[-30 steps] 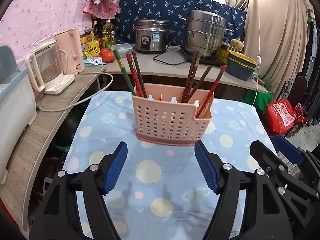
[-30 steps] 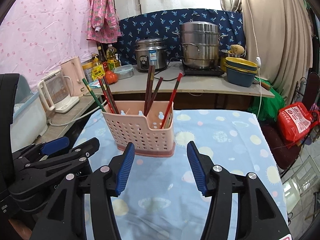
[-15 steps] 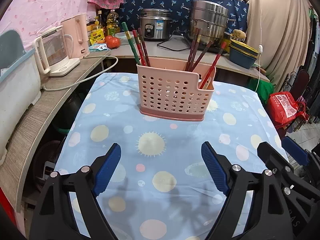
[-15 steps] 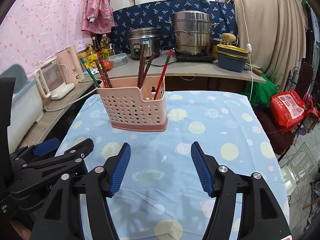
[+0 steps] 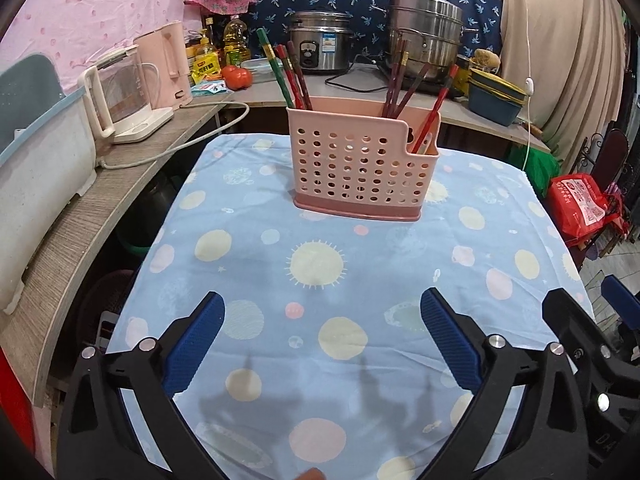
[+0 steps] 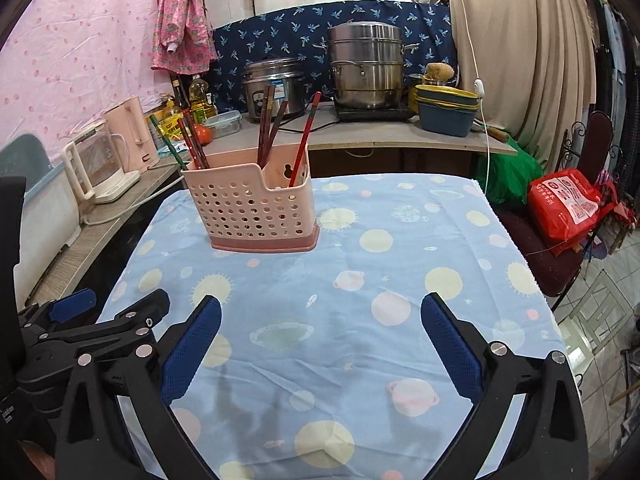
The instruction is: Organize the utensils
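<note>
A pink perforated utensil holder [image 5: 362,168] stands on the blue patterned tablecloth [image 5: 320,264]; it also shows in the right wrist view [image 6: 252,208]. Several chopsticks stand in it: a green and red group at the left [image 5: 286,76], dark ones in the middle [image 5: 396,80], a red one at the right [image 5: 434,110]. My left gripper [image 5: 322,338] is open and empty, well back from the holder. My right gripper [image 6: 320,340] is open and empty too. The left gripper's side [image 6: 92,328] shows at lower left in the right wrist view.
A counter behind the table carries a rice cooker [image 5: 320,46], a steel steamer pot [image 5: 426,26], kettles [image 5: 124,96], bottles and stacked bowls [image 5: 496,98]. A red bag [image 5: 580,204] lies on a chair at the right. A wooden shelf [image 5: 80,216] runs along the left.
Both grippers have drawn back from the holder toward the near table edge and their jaws have spread wider. The holder and chopsticks have stayed put.
</note>
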A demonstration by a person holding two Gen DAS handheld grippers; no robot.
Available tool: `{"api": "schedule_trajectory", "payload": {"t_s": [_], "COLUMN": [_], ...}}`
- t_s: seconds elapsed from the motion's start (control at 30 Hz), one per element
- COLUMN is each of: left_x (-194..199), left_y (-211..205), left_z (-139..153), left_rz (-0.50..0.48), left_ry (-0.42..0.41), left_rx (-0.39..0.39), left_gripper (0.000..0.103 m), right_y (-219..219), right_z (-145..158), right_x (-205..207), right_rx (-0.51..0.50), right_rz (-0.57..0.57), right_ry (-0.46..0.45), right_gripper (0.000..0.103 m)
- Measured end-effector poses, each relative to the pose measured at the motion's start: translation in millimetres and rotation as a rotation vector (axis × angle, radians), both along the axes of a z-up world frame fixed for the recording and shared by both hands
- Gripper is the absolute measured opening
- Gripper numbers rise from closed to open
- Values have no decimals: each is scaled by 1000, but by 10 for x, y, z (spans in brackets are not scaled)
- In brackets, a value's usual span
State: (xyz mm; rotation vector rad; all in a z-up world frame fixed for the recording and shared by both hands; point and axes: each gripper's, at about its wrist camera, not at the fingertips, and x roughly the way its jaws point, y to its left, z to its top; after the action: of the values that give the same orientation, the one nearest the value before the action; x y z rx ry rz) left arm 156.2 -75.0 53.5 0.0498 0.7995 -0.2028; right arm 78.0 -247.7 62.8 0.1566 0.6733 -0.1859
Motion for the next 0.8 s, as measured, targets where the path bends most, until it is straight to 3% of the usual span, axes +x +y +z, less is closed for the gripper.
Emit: {"api": "schedule_trajectory", "payload": {"t_s": [0.8], "left_x": [-52], "left_y": [-9], "left_z": [-78], "left_rz": [16], "left_ry": [3], "left_rx": [40], "left_gripper": [95], "right_y": [4], "right_z": [-77], "right_x": [-43], "right_rx": [-7], "right_rz": [3], "right_ry": [16], "right_gripper": [96]}}
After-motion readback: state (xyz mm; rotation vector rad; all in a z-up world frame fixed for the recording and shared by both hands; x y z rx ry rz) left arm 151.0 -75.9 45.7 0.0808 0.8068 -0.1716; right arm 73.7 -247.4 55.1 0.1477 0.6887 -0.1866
